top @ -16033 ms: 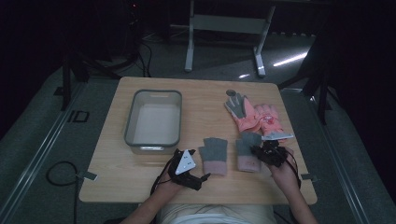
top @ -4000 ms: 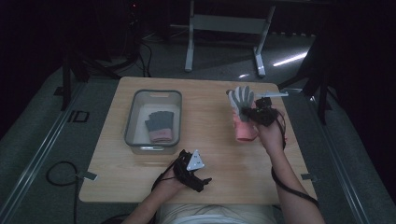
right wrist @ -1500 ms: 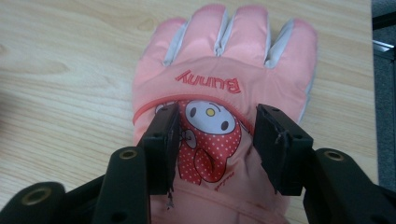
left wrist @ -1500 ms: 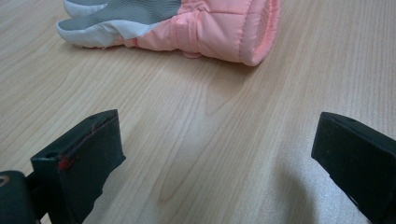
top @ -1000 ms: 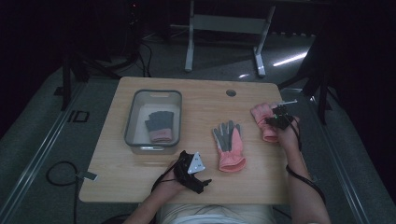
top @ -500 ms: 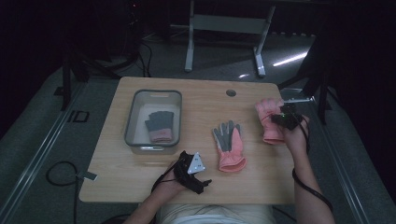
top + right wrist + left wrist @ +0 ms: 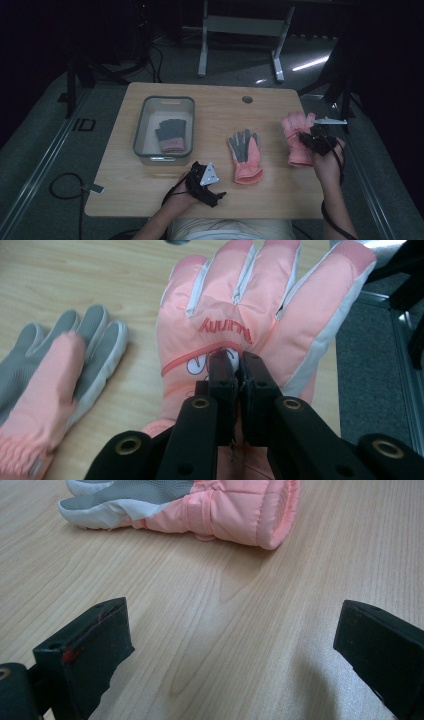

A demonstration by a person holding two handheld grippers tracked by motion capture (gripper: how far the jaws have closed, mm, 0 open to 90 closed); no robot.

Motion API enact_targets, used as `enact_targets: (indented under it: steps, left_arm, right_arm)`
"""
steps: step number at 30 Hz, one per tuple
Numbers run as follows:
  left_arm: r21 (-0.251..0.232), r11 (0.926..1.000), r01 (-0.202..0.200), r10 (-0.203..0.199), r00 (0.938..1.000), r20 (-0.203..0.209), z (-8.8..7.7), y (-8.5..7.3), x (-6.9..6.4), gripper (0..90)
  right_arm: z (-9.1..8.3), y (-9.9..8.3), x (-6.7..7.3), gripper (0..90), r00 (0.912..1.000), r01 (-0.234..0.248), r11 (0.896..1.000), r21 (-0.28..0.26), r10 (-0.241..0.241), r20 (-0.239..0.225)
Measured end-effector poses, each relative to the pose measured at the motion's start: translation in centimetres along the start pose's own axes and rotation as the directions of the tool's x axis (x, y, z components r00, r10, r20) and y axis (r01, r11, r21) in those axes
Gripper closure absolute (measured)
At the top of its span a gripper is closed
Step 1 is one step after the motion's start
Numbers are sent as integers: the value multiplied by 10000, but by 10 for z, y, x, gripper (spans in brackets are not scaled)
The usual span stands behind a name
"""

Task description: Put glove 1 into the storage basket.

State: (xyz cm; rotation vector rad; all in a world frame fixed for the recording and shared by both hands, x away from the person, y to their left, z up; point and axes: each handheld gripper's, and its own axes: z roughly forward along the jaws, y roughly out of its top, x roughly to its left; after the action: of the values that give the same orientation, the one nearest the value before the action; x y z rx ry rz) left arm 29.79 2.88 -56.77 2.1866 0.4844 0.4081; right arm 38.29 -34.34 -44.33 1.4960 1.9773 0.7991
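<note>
A: Where is the pink glove (image 7: 296, 140)?

B: At the table's (image 7: 210, 115) three o'clock edge, pinched on its back by the clenched right gripper (image 7: 239, 371).

A: And the left gripper (image 7: 204, 183)?

B: At six o'clock, jaws spread wide, nothing between them; the second glove (image 7: 244, 156) lies just beyond.

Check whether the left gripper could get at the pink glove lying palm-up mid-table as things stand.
Probably yes. The left gripper rests on the table with its jaws wide open, and the palm-up glove lies just ahead, cuff toward it, with only bare wood between. The right gripper is off at the other glove.
</note>
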Motion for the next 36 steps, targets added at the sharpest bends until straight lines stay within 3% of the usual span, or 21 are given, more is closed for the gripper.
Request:
enact_targets:
  steps: [6,12,18,29,36]
  left_arm:
    - [18,10000,-9,9,10000,-8,0,0,0,16]
    - [-54,9999,98,-98,9999,21,0,0,1,15]
    - [-43,10000,44,-44,10000,12,0,0,1,15]
    - [58,10000,-4,4,9999,106,0,0,0,15]
    - [59,10000,-29,29,10000,88,1,0,-1,15]
  right_arm:
    - [-10,-22,3,851,9993,-376,9993,-8,376,-88]
    - [-3,-37,7,851,9989,-459,9988,178,460,-36]
    - [9,-43,13,851,9984,-563,9980,283,565,-72]
    - [52,-54,18,846,9982,-597,9946,847,588,123]
    - [59,-58,17,823,9990,-438,9954,853,436,50]
